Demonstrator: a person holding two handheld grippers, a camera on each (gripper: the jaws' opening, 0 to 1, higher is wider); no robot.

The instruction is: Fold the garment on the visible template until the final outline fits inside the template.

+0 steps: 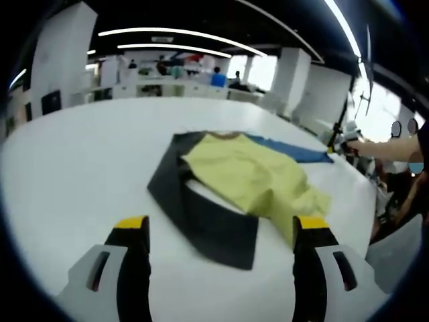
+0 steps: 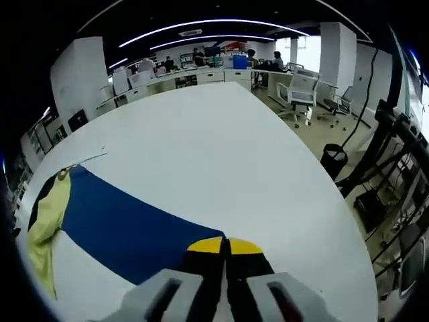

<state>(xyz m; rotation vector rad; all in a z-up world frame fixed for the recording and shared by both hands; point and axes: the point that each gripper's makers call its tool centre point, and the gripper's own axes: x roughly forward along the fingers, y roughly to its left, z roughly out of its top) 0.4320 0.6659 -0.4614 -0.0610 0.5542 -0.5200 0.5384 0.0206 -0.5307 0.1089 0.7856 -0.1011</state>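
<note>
A yellow garment [image 1: 248,178] lies crumpled on a dark template sheet [image 1: 201,221] in the middle of a white table [image 1: 80,168]. A blue cloth [image 1: 295,151] runs out from under it to the far right. My left gripper [image 1: 221,225] is open just short of the template's near edge, with nothing between its jaws. In the right gripper view, my right gripper [image 2: 224,247] is shut on the corner of the blue cloth [image 2: 127,225], which stretches away to the yellow garment [image 2: 47,228] at the left. In the left gripper view, the right gripper [image 1: 338,141] is at that blue corner, held by a person's arm.
The table's edge [image 2: 335,221] drops off to the right. Beyond it on the floor are a black bin [image 2: 333,159] and office chairs [image 2: 298,90]. Desks and people are far at the back [image 1: 174,70].
</note>
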